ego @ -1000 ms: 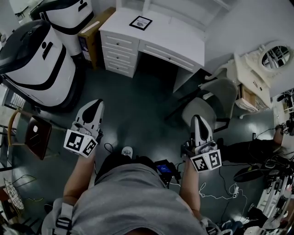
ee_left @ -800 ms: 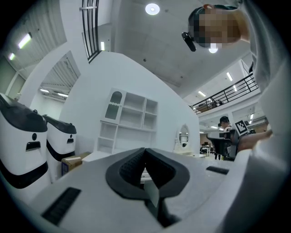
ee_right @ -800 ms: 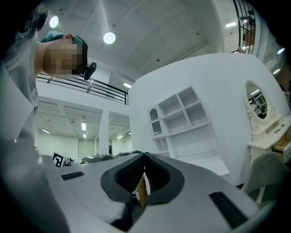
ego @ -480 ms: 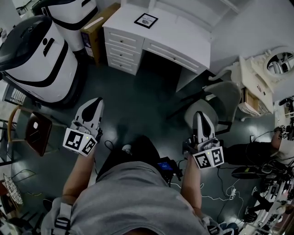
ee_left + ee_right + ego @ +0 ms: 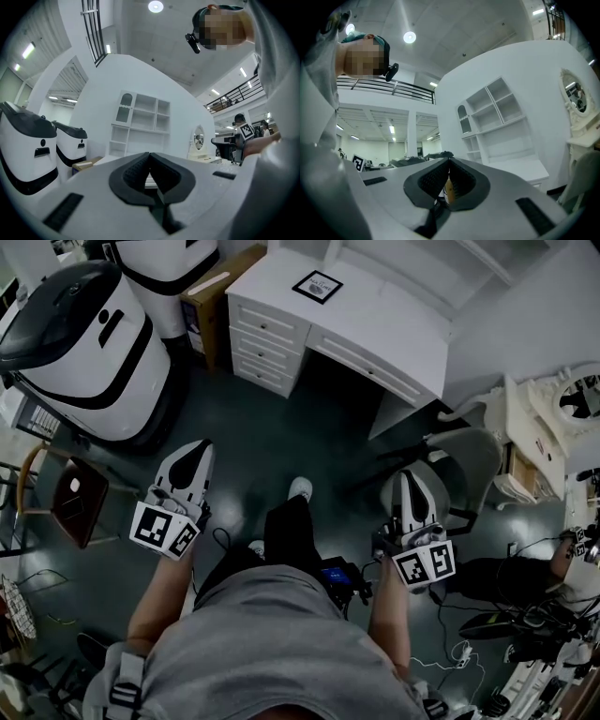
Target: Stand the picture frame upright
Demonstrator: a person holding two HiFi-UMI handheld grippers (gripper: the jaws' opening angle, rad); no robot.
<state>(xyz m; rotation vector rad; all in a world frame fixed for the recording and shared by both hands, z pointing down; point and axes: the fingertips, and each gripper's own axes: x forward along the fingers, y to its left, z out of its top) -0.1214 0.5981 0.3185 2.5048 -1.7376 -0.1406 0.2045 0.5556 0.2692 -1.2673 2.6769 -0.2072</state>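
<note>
1. We judge the step in hand as the approach, with nothing picked up yet. The picture frame (image 5: 317, 286) lies flat on the white desk (image 5: 384, 329), toward its far side above the drawers (image 5: 267, 334), well apart from both grippers.
2. The left gripper (image 5: 194, 451) has its pads pressed together with nothing between them. The right gripper (image 5: 405, 479) is the same, closed and empty. Both are held level on either side of the person's body, over the dark floor.
3. To get close, we should come up square to the desk. The chair (image 5: 464, 451) sits just beside the right gripper, so we keep that side clear of it.
4. We should spread the jaws before reaching in. The frame lies flat, so the only thing to pinch is an edge. We take the near edge with one gripper and use the other to stop the opposite edge sliding.
5. We can't tell from here whether the frame has a back stand. We should check that before tilting it up.
6. The desk top looks smooth, so the frame is likely to skid. We tilt it slowly and let go only once it stands on its own.
</note>
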